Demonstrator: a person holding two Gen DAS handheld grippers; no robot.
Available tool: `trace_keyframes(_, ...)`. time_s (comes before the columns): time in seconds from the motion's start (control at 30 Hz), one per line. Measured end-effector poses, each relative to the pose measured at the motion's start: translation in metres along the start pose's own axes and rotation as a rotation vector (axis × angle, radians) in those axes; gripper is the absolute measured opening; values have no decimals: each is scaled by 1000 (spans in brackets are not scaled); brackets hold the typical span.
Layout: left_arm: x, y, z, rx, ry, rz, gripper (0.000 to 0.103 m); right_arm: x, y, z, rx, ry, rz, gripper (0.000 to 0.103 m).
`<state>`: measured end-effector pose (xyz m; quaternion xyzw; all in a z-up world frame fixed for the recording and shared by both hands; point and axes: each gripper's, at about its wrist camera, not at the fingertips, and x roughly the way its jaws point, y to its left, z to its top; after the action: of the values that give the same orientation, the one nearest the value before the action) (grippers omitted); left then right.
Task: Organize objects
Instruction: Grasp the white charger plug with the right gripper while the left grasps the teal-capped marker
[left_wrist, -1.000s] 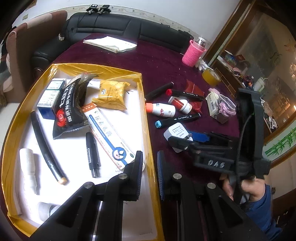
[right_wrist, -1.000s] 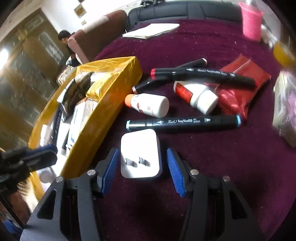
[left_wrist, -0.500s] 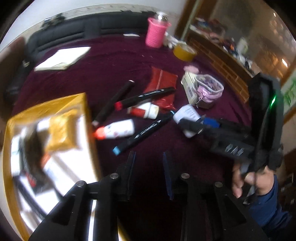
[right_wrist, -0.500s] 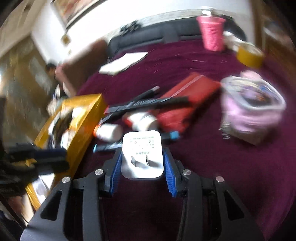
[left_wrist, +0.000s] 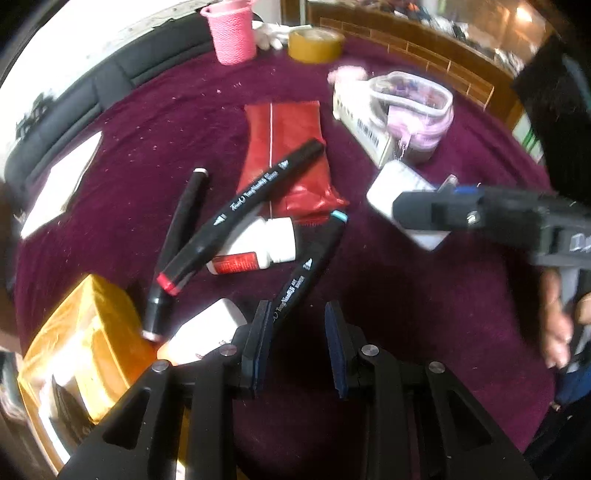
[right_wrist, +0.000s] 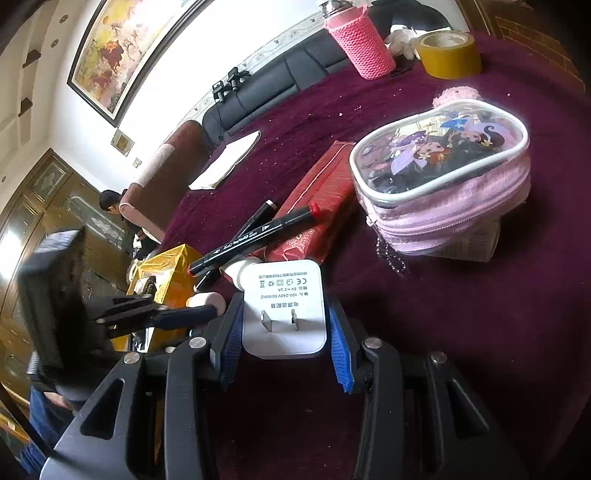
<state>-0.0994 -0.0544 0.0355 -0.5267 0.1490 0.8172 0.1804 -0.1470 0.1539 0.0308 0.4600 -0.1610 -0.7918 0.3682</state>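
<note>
yellow box (left_wrist: 85, 332) cut off at edge, contents blurred

You are looking at a table (left_wrist: 155, 122) wearing a purple cloth. Markers (left_wrist: 251, 206), a red packet (left_wrist: 288, 147) and a pink pouch (right_wrist: 443, 177) are lying on it.

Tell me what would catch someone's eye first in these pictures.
First, the white charger clamped in the right gripper, prongs toward the camera, above the purple cloth. Next, the pink pouch just beyond it on the right, resting on a box. In the left view, black markers cross over a red packet, ahead of the open left gripper.
</note>
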Motion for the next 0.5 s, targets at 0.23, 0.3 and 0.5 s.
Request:
trace_keyframes(0.23,-5,-10,-8,-63,-16,36,14,2,-2,0,16,-5,4,39)
trace_keyframes(0.3,-1,-18,-12,-76,22,19,13,1,-3,-1,19,-4,5,39)
trace_keyframes(0.5,4,-35,-13,-3,9,119,13,0,-2,-2,19,-8,9,39)
